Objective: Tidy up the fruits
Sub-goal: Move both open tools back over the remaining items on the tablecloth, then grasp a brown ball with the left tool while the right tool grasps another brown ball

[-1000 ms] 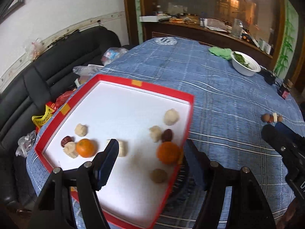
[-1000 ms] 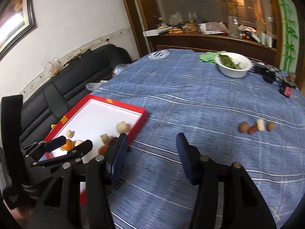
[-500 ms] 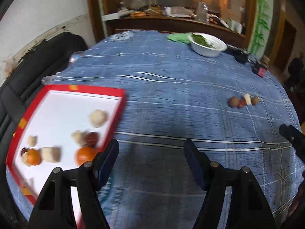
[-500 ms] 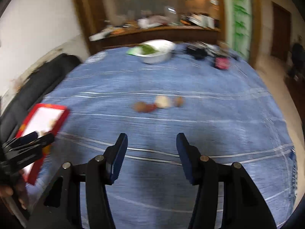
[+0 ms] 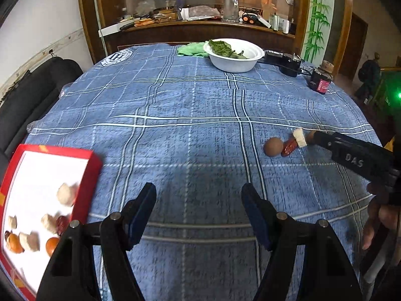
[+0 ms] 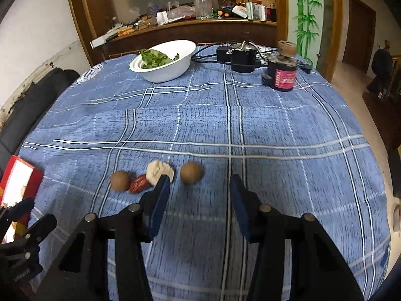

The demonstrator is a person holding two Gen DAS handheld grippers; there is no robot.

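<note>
A red tray [image 5: 85, 160] with a white floor sits at the table's left edge and holds two oranges [image 5: 51, 245], pale pieces and a dark date. On the blue checked cloth lies a row of loose fruits: a brown round fruit [image 6: 119, 180], a red date [image 6: 139, 184], a white piece [image 6: 158, 169] and a second brown fruit [image 6: 191, 172]. My right gripper [image 6: 199, 188] hangs just short of that second brown fruit. Its jaws are closing and the pads touch nothing. My left gripper [image 5: 199, 200] stands open over bare cloth, with nothing between its fingers.
At the far side stand a white bowl of greens [image 6: 163, 62], a black adapter with cables [image 6: 240, 57], a dark jar with a red label [image 6: 282, 75] and a green cloth [image 5: 193, 50]. A black sofa [image 5: 25, 95] runs along the left. The table curves away at the right.
Both views have swung right, away from the tray and toward the loose fruits. The right gripper has come down close to them and its jaws have narrowed. The left gripper's opening is unchanged.
</note>
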